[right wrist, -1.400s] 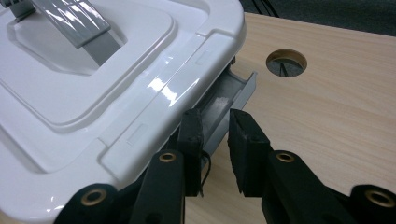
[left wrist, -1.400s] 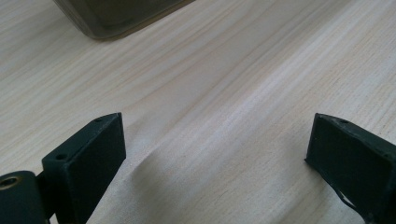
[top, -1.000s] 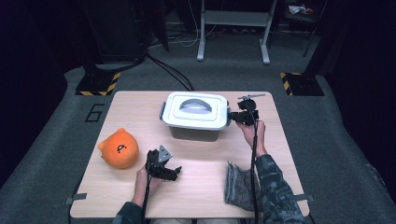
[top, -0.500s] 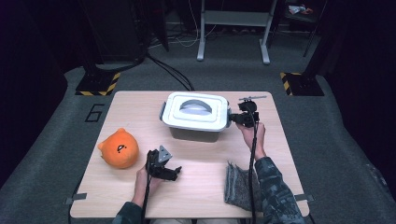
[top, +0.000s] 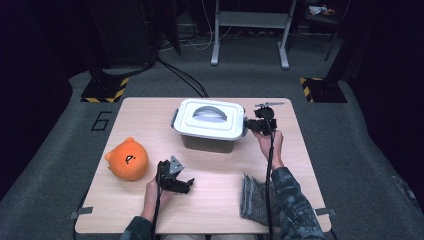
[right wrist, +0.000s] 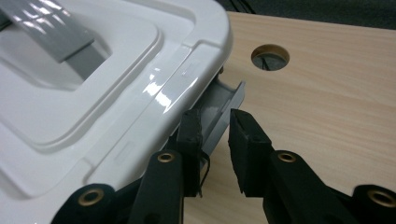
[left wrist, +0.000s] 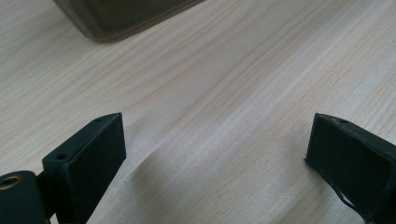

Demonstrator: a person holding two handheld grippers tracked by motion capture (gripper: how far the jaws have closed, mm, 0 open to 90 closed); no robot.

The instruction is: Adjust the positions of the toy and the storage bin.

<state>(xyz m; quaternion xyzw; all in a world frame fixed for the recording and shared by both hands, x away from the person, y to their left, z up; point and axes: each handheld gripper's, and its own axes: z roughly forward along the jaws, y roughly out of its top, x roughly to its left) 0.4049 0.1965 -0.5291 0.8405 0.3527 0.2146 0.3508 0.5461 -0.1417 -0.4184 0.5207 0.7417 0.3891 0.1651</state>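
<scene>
Storage box (top: 209, 125), white lid, dark translucent body, stands at the far middle of the table (top: 210, 210). Grey carry handle (top: 212, 113) lies flat in the lid's recess. A grey latch at each short end; the high view gives the left-end latch (top: 174, 119) plainly, while the one at the person's right is mostly covered by the tool.

Right gripper (top: 248, 125) sits at that right end, hand (top: 270, 142) behind it. From above, the jaw spacing cannot be made out. The right gripper view settles it: right gripper (right wrist: 215, 122) has its jaws either side of the right-end latch (right wrist: 224, 105), which is swung out from under the lid edge (right wrist: 187, 74). The jaws have just been opening a little; a narrow gap shows between the right-hand pad and the latch, so the clamp is slack, with the latch between the jaws. Same view shows a round hole (right wrist: 270, 56) in the tabletop beyond the box corner.

Left gripper (top: 189, 184) rests low at the near middle of the table, well apart from the box. The left gripper view shows the left gripper (left wrist: 215, 140) with jaws spread wide, bare wood grain between them, and a corner of the box body (left wrist: 116, 18) at the top edge.

High view alone gives the surroundings: orange plush toy (top: 127, 159) near the left edge, a folded grey cloth (top: 254, 199) near the front right by the camouflage sleeve (top: 292, 205).
</scene>
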